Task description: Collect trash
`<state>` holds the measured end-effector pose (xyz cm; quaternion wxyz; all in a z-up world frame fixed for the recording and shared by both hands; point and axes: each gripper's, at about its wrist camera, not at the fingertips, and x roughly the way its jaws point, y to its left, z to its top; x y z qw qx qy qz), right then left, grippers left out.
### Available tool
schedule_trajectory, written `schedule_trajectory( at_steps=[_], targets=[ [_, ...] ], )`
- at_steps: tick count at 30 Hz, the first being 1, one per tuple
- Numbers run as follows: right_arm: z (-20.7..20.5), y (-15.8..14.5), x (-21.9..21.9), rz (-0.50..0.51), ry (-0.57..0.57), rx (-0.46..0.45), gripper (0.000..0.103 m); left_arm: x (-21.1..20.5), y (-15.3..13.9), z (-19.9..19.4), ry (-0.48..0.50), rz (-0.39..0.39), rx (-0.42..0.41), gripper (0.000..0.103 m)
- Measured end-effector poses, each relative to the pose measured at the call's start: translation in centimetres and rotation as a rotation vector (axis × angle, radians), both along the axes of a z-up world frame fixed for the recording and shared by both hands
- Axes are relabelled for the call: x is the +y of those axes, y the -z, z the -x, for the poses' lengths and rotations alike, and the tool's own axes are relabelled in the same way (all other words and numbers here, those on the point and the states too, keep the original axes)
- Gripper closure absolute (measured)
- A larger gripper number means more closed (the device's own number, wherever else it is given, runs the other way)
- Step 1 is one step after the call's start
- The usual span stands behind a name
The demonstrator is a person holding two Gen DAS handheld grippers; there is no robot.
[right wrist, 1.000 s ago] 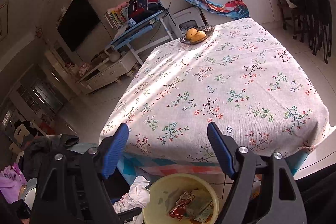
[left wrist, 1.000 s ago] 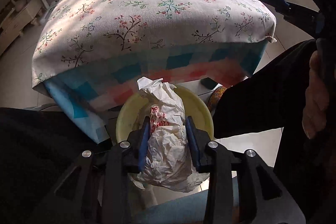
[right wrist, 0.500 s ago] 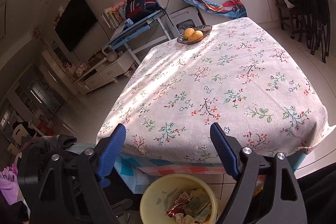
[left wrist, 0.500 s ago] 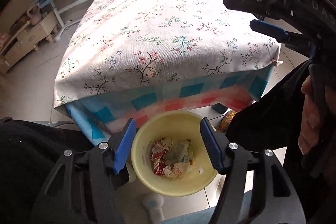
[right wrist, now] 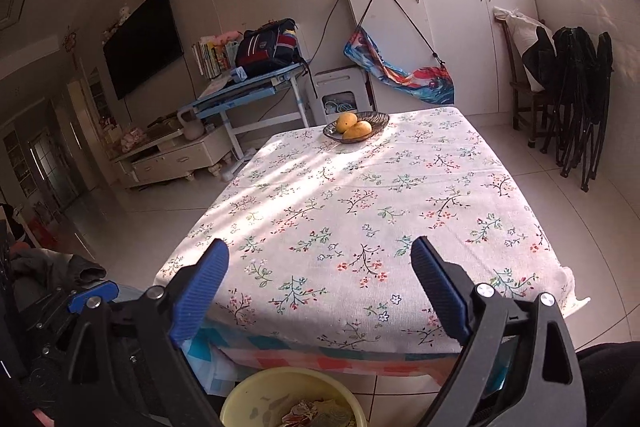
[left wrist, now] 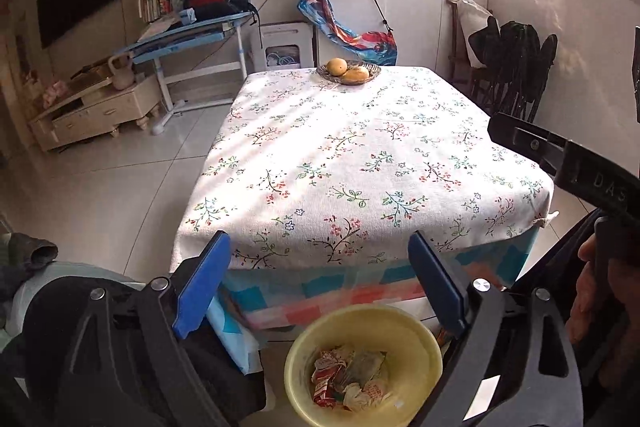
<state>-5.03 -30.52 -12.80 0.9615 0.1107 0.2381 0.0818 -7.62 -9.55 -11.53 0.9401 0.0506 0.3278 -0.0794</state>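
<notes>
A yellow bin (left wrist: 416, 331) stands on the floor at the table's near edge, with crumpled wrappers and paper (left wrist: 352, 375) inside; its rim (right wrist: 256, 387) also shows at the bottom of the right wrist view. My left gripper (left wrist: 320, 259) hangs above and in front of the bin, its jaws opening wide with nothing between them. My right gripper (right wrist: 320, 267) is over the table's near edge, jaws also opening and empty. The table (left wrist: 360, 163) wears a flowered cloth with no trash on it.
A dish with two yellow fruits (left wrist: 348, 70) sits at the table's far end. A blue desk (left wrist: 192, 35) and a low TV cabinet (left wrist: 92, 107) stand at the left, folded chairs (right wrist: 580, 99) at the right. A hand (left wrist: 592, 291) holds the right gripper's handle.
My left gripper let go of the white crumpled wrapper, which dropped into the yellow bin, then opened wide and rose, tilting up toward the table. My right gripper opened a little more and tilted up.
</notes>
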Motion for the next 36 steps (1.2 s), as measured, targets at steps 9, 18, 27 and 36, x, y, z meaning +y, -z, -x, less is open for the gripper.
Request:
schedule_trajectory(
  at_steps=[9, 18, 27, 36],
  targets=[
    [0.7, -1.1, 1.3, 0.107, 0.002, -0.106, 0.010, 1.1, -2.0, -0.2, -0.026, 0.007, -0.079, 0.011],
    [0.9, -1.0, 1.6, 0.117, 0.007, -0.109, 0.010, 1.5, -2.5, -0.3, -0.043, 0.002, -0.091, 0.010],
    [1.1, -1.2, 1.8, 0.136, 0.021, -0.128, 0.009, 1.6, -2.8, -0.1, -0.049, -0.007, -0.112, 0.009],
    [1.0, -1.2, 1.9, 0.141, 0.032, -0.126, 0.009, 1.6, -3.0, -0.4, -0.039, 0.003, -0.131, 0.008]
  ],
)
